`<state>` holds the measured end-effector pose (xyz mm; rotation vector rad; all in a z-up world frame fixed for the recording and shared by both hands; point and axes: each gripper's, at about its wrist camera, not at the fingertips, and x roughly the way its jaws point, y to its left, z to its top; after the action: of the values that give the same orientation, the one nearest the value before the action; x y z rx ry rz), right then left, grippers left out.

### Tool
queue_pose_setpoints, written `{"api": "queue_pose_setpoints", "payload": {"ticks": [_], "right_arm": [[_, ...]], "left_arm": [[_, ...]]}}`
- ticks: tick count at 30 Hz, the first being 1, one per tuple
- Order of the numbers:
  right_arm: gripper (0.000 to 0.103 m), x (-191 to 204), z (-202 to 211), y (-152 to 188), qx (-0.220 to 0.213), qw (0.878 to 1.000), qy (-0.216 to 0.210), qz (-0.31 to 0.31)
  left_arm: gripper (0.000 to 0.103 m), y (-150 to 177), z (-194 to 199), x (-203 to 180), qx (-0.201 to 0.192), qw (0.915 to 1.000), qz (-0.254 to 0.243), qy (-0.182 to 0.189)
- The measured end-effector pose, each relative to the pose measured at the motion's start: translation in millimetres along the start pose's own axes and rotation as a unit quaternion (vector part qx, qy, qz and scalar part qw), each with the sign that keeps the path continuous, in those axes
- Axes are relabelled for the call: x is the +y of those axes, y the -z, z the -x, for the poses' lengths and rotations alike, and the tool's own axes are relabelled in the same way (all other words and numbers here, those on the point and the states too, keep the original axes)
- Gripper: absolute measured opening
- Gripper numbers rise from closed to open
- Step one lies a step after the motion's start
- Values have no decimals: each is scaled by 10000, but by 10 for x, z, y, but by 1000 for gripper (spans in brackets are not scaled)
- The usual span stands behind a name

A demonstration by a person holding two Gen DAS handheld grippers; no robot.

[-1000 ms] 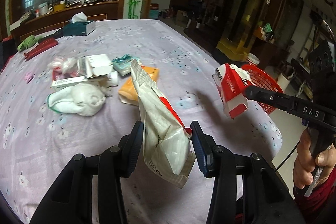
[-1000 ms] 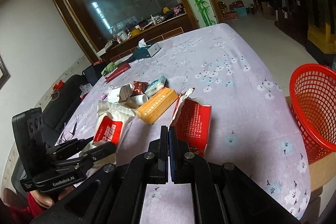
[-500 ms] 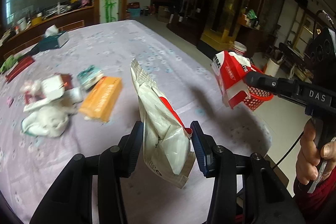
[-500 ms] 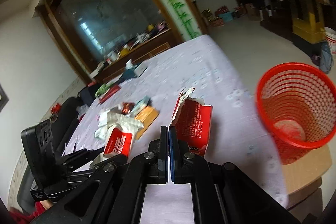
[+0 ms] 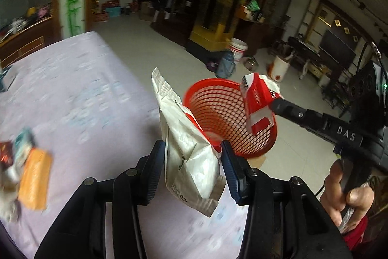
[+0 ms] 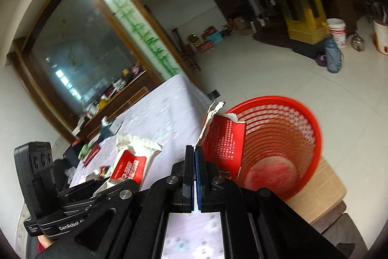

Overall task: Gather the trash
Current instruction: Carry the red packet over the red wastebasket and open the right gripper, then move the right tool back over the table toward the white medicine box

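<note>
You've swung both loads off the desk: your right hand-held gripper (image 6: 194, 149) pinches the torn red carton (image 6: 224, 137) over the red mesh plastic basket (image 6: 286, 137); your left hand-held gripper (image 5: 191, 159) clamps the crumpled white wrapper (image 5: 186, 145) just short of it, ready to drop.

A crumpled white wrapper (image 5: 191, 149) and torn red carton (image 6: 224, 140) (both held aloft) hung beside the red mesh basket (image 5: 264, 137).

- Left tongs (image 5: 191, 169) clamp a crumpled white packet (image 5: 186, 145) upright.
- Right tongs (image 5: 272, 104) pinch a torn red carton (image 5: 258, 104) above the red mesh basket (image 5: 218, 98).
- Blurred orange box (image 5: 35, 181) lies on the lilac desk (image 5: 80, 94).
</note>
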<state>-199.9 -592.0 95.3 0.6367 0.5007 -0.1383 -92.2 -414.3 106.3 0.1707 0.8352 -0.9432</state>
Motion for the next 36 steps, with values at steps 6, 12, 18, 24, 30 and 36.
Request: {"api": "queue_pose_setpoints", "payload": {"ticks": [6, 12, 18, 24, 30, 36], "right_arm": [[2, -303, -93, -164, -13, 9995, 196, -236], [5, -512, -186, -208, 99, 9984, 409, -381], [45, -400, -26, -157, -142, 9986, 456, -210], [47, 53, -47, -22, 42, 9999, 56, 157], [48, 666, -198, 238, 446, 9962, -391, 637], [51, 1274, -485, 611, 1082, 9855, -733, 1086]], "left_arm": [[45, -264, -516, -338, 193, 9995, -130, 212], [61, -349, -800, -462, 303, 9994, -174, 52], [65, -197, -447, -290, 156, 9998, -101, -74], [71, 74, 218, 58, -251, 9984, 200, -458], [71, 410, 879, 529, -538, 9940, 596, -743], [72, 867, 1514, 946, -819, 9868, 928, -1047]]}}
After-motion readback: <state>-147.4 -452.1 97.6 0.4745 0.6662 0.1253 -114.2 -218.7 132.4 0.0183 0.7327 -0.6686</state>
